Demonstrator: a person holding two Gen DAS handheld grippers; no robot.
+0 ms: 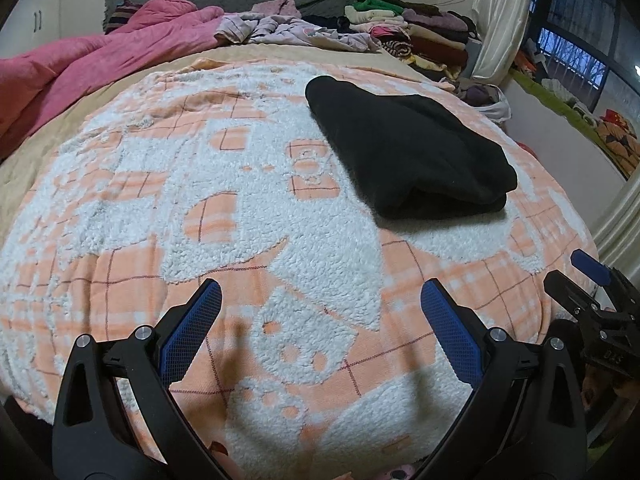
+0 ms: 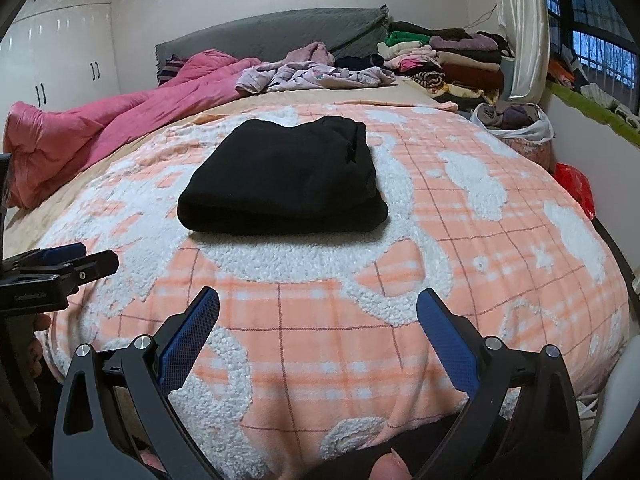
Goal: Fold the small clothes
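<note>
- The black garment (image 2: 284,178) lies folded into a thick, compact packet on the bed (image 2: 500,280), about midway across it, well away from the near edge.
- Its layers are stacked and the thick rolled edge faces the near edge of the bed; I judge this piece is finished and left there to stay neat.
- In the right wrist view its long axis seems to run from the near edge toward the headboard, a little slanted to the right side; the fisheye makes this uncertain.
- The left hand-held gripper (image 1: 320,328) is spread wide and empty, above the near edge.
- The right hand-held gripper (image 2: 318,330) is also spread and holds nothing, apart from the garment.
- Loose clothes (image 2: 316,72) lie near the far edge, probably next to fold.
</note>
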